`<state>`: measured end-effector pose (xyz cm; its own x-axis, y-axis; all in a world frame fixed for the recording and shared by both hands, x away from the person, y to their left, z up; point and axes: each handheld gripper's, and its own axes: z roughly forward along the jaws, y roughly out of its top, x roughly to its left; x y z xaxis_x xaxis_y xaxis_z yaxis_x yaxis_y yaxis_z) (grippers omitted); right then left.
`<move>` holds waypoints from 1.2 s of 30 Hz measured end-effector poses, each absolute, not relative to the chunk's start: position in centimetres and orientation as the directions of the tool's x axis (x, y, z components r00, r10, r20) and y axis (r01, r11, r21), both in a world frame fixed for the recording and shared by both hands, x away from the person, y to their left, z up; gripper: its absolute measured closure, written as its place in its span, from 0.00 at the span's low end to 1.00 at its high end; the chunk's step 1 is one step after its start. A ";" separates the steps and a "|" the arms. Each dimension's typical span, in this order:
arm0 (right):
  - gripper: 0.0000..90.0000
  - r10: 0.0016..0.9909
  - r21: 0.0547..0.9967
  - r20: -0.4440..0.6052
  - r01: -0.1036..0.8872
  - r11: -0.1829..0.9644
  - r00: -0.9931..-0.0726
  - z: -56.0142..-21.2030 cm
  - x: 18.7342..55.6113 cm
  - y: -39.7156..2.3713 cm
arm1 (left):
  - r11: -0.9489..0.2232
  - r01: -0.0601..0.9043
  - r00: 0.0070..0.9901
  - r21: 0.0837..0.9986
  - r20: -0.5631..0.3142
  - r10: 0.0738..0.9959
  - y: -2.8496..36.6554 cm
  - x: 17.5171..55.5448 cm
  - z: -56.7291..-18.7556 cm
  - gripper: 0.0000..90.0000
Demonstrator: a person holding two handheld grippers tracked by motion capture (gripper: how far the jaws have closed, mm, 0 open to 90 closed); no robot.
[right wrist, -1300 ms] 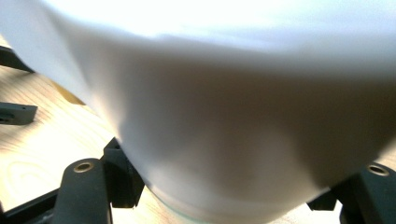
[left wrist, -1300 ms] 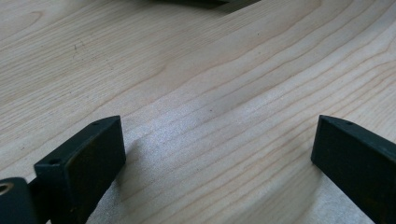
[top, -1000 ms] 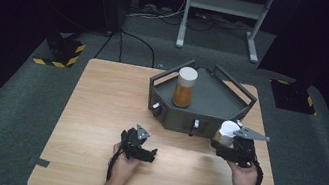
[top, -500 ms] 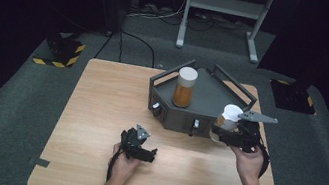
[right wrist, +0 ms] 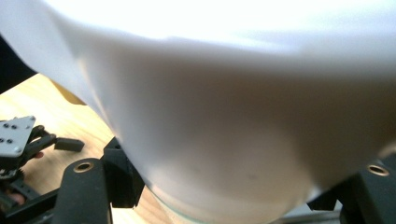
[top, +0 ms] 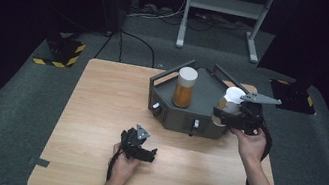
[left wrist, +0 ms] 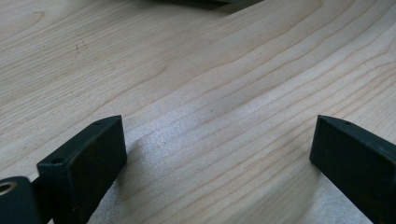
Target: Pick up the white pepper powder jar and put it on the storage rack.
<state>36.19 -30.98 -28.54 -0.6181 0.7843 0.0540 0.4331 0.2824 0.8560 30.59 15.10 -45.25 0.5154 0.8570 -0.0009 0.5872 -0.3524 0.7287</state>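
Since the earlier frame, right gripper had carried its clamped white-lidded jar over the dark tray; left gripper rested on table, jaws apart

Dim, dark room around a lit table, soft high view, white cap blown out and blurred at the top, fingers casting soft shadows on sharp woodgrain

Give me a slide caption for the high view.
Right claw holds a white-lidded jar over the dark tray; left claw rests open on the table.
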 end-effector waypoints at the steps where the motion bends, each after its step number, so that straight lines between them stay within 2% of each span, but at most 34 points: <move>1: 0.34 0.786 0.856 0.052 0.433 0.282 -0.617 -28.5 36.3 -30.9 | -0.352 0.587 0.515 0.729 -0.001 0.857 15.1 30.6 -45.3 0.04; 14: 0.34 0.812 0.849 0.060 0.457 0.264 -0.580 -29.2 38.8 -29.7 | -0.352 0.587 0.515 0.729 -0.001 0.857 15.1 30.6 -45.2 0.04; 23: 0.34 0.820 0.835 -0.008 0.447 0.320 -0.572 -29.1 40.3 -27.4 | -0.352 0.587 0.515 0.729 -0.001 0.857 15.1 30.6 -45.3 0.04; 36: 0.34 0.832 0.819 -0.023 0.467 0.333 -0.554 -29.9 41.8 -26.2 | -0.353 0.587 0.515 0.729 0.000 0.857 15.1 30.6 -45.3 0.04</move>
